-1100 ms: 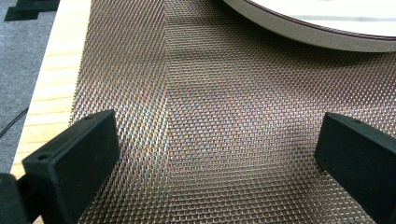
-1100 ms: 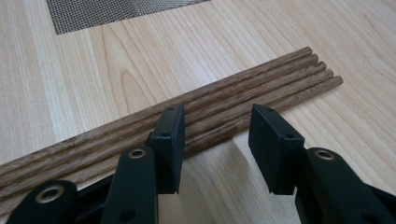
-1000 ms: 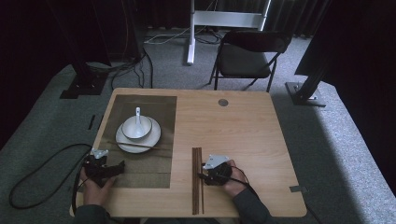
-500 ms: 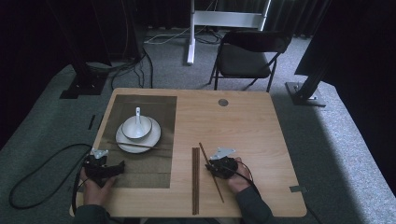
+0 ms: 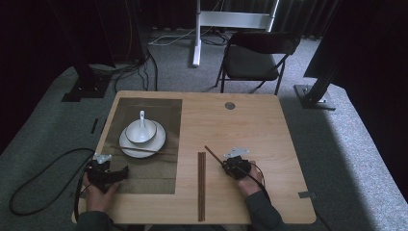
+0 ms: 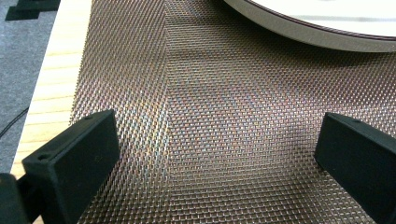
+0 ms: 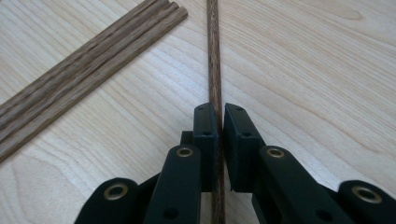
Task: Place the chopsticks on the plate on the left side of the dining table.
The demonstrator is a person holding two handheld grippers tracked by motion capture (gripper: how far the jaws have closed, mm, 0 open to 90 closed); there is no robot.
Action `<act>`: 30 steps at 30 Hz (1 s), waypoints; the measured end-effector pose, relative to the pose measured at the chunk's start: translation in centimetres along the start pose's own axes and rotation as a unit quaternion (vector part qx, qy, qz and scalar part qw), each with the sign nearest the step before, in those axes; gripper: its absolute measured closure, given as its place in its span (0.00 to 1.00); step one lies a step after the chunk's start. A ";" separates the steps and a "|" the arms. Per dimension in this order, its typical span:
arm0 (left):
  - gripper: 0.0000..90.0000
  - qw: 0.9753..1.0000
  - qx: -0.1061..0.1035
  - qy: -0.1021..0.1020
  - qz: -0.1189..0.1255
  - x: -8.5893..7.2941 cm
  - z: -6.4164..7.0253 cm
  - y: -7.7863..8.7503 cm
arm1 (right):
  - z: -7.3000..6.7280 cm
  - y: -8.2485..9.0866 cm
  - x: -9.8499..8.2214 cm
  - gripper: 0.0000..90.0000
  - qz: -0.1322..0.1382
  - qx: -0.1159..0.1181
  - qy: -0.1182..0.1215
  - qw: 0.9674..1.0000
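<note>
My right gripper [image 5: 225, 165] [image 7: 219, 116] is at the front middle of the wooden table [image 5: 269, 130]. Its jaws have just been closing and are shut on a dark wooden chopstick [image 5: 213, 154] [image 7: 214, 56], which points away to the far left. A bundle of chopsticks [image 5: 201, 185] [image 7: 88, 65] lies just left of it. At the front left, my left gripper [image 5: 121, 172] [image 6: 217, 140] hovers open over the woven placemat [image 5: 149, 175] [image 6: 210, 93], holding nothing. On the mat beyond it, a white plate [image 5: 126, 147] [image 6: 317, 35] carries a bowl [image 5: 146, 134] with a spoon [image 5: 142, 118].
A single chopstick [image 5: 144, 150] rests across the plate's front rim. A round grey disc [image 5: 230, 105] sits near the table's far edge. A black folding chair [image 5: 255, 60] stands behind the table. A cable [image 5: 43, 178] loops on the floor at left.
The right gripper has shut on one chopstick from the bundle and drawn it to the right, its far end angled away from the others. The left gripper has stayed put.
</note>
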State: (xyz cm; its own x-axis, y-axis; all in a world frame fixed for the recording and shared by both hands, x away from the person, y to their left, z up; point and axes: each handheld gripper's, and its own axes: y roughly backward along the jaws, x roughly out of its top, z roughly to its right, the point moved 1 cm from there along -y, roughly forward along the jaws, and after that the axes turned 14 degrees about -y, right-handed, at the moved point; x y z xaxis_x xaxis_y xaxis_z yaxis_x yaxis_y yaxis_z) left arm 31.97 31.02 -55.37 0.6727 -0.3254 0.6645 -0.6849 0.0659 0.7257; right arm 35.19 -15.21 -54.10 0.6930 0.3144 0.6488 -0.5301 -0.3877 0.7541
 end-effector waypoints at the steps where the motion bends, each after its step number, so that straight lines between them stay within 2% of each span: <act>1: 0.00 1.000 0.000 0.000 0.000 0.0 0.0 0.0 | 0.0 0.0 0.0 0.93 0.001 -0.002 0.001 1.000; 8: 0.00 1.000 0.000 0.000 0.000 0.0 0.0 0.0 | -0.2 0.0 0.0 0.94 0.005 -0.016 0.011 1.000; 15: 0.00 1.000 0.000 0.000 0.000 0.0 0.0 0.0 | -0.6 0.4 0.1 0.94 0.015 -0.019 0.016 1.000; 21: 0.00 1.000 0.000 0.000 0.000 0.0 0.0 0.0 | -0.7 0.8 0.2 0.94 0.025 -0.017 0.020 0.999; 30: 0.00 1.000 0.000 0.000 0.000 0.0 0.0 0.0 | -1.7 1.3 0.4 0.94 0.033 -0.007 0.032 0.999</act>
State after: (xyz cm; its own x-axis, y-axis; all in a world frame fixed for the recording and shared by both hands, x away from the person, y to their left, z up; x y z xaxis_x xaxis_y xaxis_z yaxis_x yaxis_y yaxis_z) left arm 31.97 31.02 -55.37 0.6727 -0.3253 0.6645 -0.6849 0.0658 0.7256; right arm 34.01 -14.11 -52.68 0.6239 0.3432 0.7021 -0.5806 -0.3979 0.7104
